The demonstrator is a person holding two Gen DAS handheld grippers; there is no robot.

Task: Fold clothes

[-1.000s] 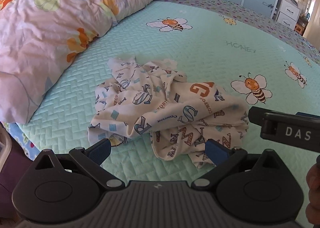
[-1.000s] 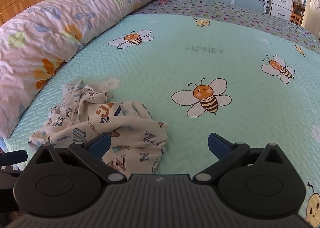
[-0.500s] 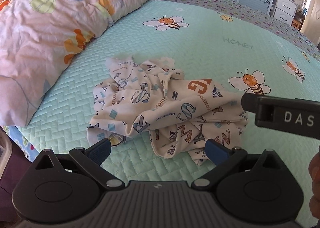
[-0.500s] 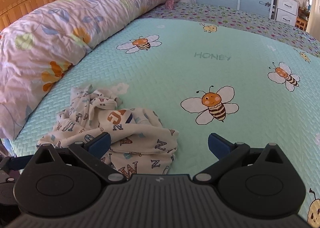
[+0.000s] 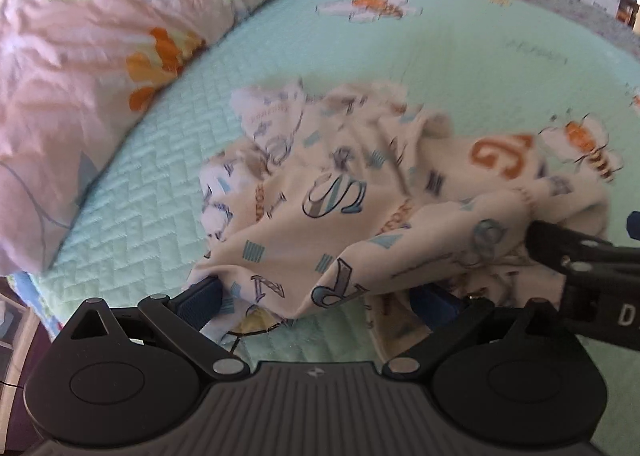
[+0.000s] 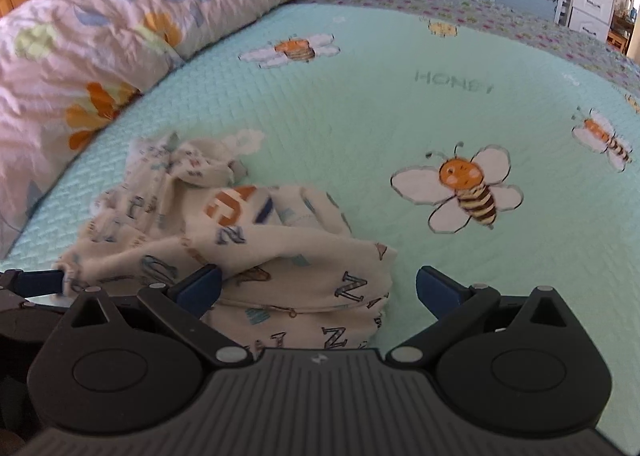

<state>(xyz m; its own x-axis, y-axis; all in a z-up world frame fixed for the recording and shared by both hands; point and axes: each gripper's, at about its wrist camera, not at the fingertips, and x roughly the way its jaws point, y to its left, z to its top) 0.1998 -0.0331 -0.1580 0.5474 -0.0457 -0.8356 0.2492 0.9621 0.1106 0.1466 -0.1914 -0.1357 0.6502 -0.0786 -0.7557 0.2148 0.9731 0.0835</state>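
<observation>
Left wrist view: the cream garment (image 5: pixel 360 216), printed with letters, lies crumpled on the mint bedspread (image 5: pixel 460 56), bunched right up against the left tongs (image 5: pixel 320 296). Their blue tips stand wide apart, the cloth's near edge draping between them and over the left tip, nothing clamped. The right tongs (image 5: pixel 560 252) come in from the right edge, touching the garment's right side. The frame is blurred. The long floral pillow (image 5: pixel 100 56) runs along the left.

Right wrist view: the garment (image 6: pixel 240 240) sits low and left, its near fold lying across the left tip of the right tongs (image 6: pixel 320 288), which gape open; the right tip is over bare bedspread (image 6: pixel 360 116). The left tongs (image 6: pixel 36 284) show at the far left, a blue tip touching the cloth's edge. A bee print (image 6: pixel 460 188) sits well apart to the right.
</observation>
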